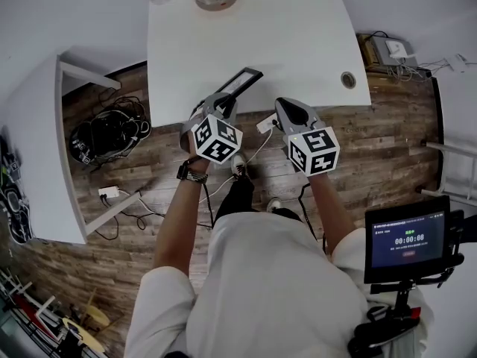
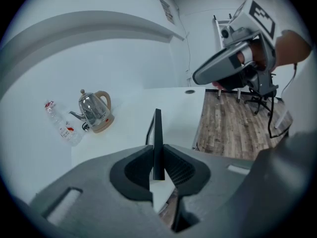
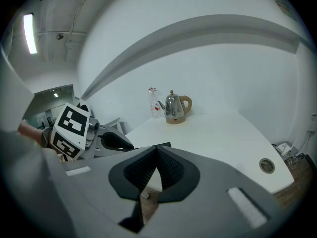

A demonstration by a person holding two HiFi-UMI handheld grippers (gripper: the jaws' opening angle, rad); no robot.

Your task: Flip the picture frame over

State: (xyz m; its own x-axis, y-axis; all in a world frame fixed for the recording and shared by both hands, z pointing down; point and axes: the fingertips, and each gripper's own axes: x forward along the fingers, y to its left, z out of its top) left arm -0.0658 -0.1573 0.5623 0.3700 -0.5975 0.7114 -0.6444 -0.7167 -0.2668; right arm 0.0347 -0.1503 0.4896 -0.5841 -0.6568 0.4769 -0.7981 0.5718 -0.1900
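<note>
My left tool (image 2: 157, 156) clamps the thin black picture frame (image 2: 157, 128) edge-on; my right tool (image 3: 156, 153) is closed, empty. Shiny steel kettle (image 2: 93, 110) and clear bottle (image 2: 60, 125) stand mid-left on the white counter (image 2: 126, 133).

left gripper (image 2: 158, 152) clamped on picture frame (image 2: 157, 125) (tilted down), right gripper (image 3: 156, 150) closed, empty

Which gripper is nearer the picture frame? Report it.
Left. The left gripper clamps the picture frame by its near edge; the right gripper sits apart to its right, shut.
</note>
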